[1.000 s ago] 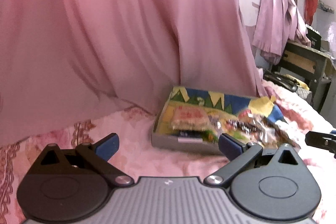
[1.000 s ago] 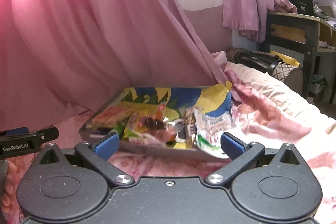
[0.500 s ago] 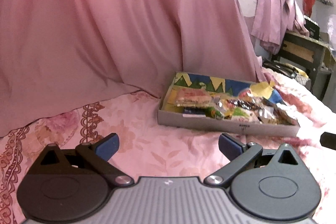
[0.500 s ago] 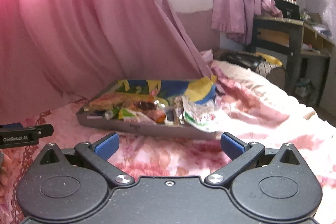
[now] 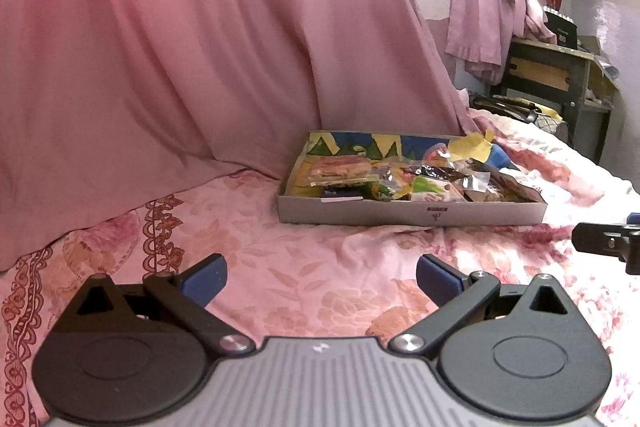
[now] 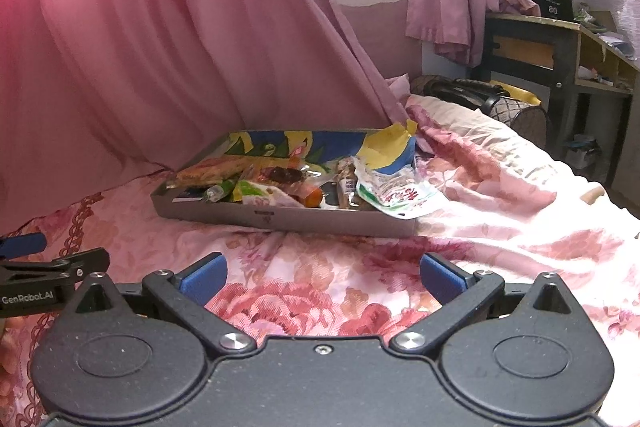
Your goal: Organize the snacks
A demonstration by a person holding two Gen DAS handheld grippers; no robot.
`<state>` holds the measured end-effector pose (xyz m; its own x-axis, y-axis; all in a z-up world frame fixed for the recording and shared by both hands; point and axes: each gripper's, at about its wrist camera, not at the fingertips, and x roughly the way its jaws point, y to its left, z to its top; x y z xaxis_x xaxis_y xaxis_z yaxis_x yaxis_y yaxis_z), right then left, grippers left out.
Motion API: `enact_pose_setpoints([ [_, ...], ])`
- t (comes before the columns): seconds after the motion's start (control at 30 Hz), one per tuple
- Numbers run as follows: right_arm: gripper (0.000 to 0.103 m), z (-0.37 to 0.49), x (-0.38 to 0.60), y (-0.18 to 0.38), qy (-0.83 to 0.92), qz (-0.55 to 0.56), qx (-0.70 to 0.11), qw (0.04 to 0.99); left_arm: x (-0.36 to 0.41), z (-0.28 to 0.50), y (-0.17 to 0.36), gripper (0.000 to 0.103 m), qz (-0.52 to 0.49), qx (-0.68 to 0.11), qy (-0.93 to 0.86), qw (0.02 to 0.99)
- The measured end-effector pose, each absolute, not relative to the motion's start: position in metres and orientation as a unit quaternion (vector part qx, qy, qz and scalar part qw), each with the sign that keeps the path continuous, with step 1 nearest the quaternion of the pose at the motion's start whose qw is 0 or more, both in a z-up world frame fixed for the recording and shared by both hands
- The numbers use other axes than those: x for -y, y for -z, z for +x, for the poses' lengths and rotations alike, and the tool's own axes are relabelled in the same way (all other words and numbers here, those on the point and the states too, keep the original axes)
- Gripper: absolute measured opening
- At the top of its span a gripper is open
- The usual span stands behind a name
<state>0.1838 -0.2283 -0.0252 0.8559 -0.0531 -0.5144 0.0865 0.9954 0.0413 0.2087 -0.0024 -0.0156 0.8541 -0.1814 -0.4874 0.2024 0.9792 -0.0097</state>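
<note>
Two grippers, both yours, both empty. Going L to R: your left gripper (image 5: 322,277) hovers over the pink floral bedspread (image 5: 320,259) w/ its blue-padded fingers (image 5: 204,277) spread wide, nothing between them. Pink curtain (image 5: 180,47) drapes down behind, its hem lying on the bed. Ahead and a bit R of center sits the shallow grey box (image 5: 400,213), flat on the bedspread, well apart from the fingertips; the snacks (image 5: 400,179) are piled loose inside it, mixed wrappers, can't read which is which. At far R edge of that view you can see part of your other tool.

Your right gripper (image 6: 322,277) is also wide open over the bedspread, holding nothing. From its cam the box lies ahead, slightly L of center, and a white-and-green packet (image 6: 394,197) hangs over the box's front R corner. Dark wooden table (image 6: 560,39) stands at far R, beyond the bed.
</note>
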Motion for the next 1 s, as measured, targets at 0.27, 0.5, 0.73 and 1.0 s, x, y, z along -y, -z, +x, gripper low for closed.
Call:
enact_pose_setpoints([
  [0.27,0.102,0.186,0.228,0.030,0.039,0.031,-0.279,0.959,0.003,0.209,0.021,0.103,0.019,-0.263,0.106,0.959],
  [0.5,0.102,0.187,0.228,0.034,0.039,0.033,-0.287,0.956,0.001,0.209,0.024,0.103,0.018,-0.270,0.100,0.958],
  [0.73,0.102,0.187,0.228,0.036,0.037,0.033,-0.292,0.955,0.000,0.209,0.025,0.103,0.016,-0.271,0.098,0.957],
  [1.0,0.102,0.188,0.228,0.036,0.037,0.032,-0.294,0.955,-0.001,0.209,0.025,0.103,0.016,-0.271,0.097,0.957],
])
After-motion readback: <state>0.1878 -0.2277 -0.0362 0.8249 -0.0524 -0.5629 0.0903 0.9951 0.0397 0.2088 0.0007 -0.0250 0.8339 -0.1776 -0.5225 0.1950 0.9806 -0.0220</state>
